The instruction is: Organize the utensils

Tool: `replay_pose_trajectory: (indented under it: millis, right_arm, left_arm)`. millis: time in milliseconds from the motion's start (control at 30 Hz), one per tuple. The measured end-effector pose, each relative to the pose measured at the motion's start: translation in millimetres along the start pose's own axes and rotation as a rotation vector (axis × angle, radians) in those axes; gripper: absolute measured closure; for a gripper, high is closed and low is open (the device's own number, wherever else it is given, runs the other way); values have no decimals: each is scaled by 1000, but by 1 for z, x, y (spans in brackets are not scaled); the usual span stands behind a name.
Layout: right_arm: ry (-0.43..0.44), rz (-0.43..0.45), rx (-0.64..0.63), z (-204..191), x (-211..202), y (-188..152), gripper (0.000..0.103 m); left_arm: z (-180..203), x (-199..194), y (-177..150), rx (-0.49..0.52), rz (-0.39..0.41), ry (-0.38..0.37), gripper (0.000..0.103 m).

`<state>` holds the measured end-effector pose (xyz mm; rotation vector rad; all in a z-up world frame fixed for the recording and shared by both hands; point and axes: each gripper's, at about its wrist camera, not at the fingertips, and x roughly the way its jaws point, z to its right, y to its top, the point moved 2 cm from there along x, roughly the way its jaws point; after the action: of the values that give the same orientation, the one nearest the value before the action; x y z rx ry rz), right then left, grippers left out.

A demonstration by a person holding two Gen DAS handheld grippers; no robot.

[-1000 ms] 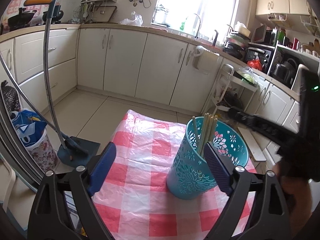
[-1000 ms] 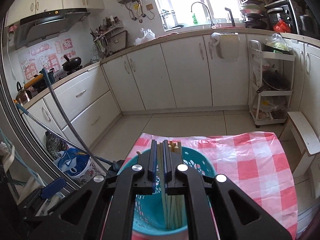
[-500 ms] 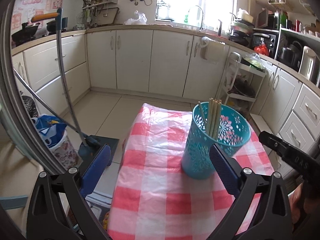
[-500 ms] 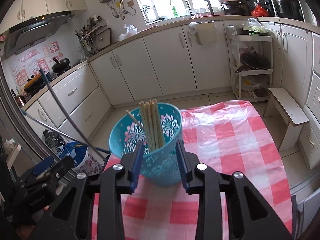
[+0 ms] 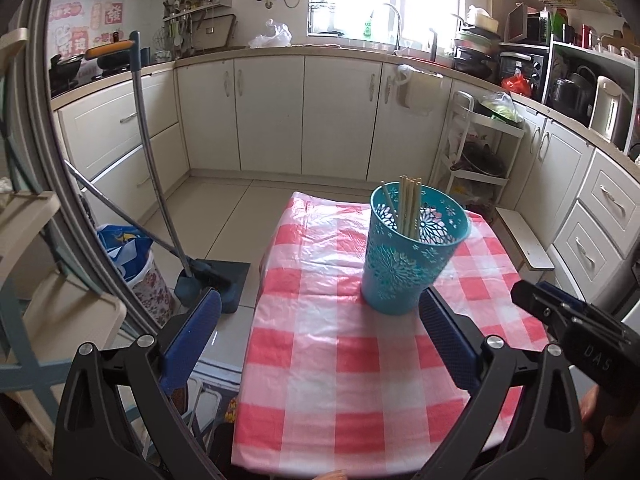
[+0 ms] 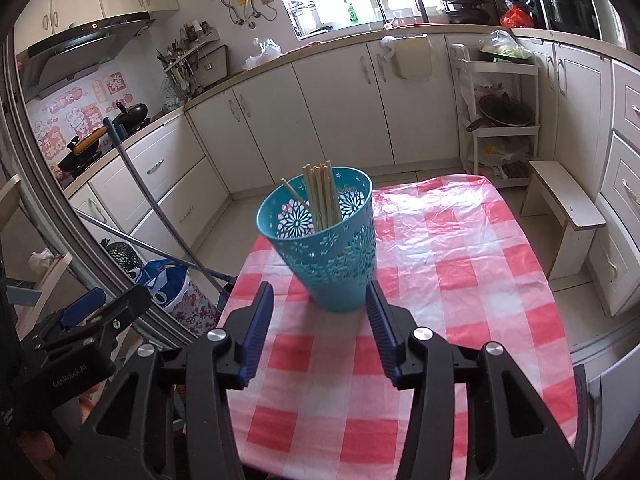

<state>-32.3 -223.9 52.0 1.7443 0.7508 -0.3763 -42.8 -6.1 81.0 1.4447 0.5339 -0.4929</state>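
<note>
Teal plastic: the perforated holder is standing upright on the desk, toward the far half of its pink-and-white checked cloth.
Pale wood: the chopsticks are standing bundled inside the holder, long axes near vertical, tips rising above the rim; one stick is leaning away from the bundle.
Left tool: jaws are standing fully spread, gripping nothing; the holder is lying beyond and toward its right finger, apart from both pads.
Right tool: jaws are opening, about halfway, nothing pressed between them; the holder's base is showing just beyond the gap, clear of both fingers.
Nearer hand: the right tool is facing the holder squarely, so it looks better placed than the left.
Desk beside the holder: no loose utensils are showing, so the sorting is looking nearly or wholly finished.
Beyond the holder: cream kitchen cabinets are lining the far wall.
</note>
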Motion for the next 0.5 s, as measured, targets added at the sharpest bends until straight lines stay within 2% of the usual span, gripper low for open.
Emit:
replay_pose_trajectory:
  millis: [267, 500]
  right_arm:
    - [-5, 25, -5, -13, -51, -23, 38]
    - [-20, 61, -30, -24, -95, -38, 24]
  left_arm:
    - [0, -51, -11, 23, -25, 16, 8]
    - [0, -96, -24, 49, -9, 53, 8]
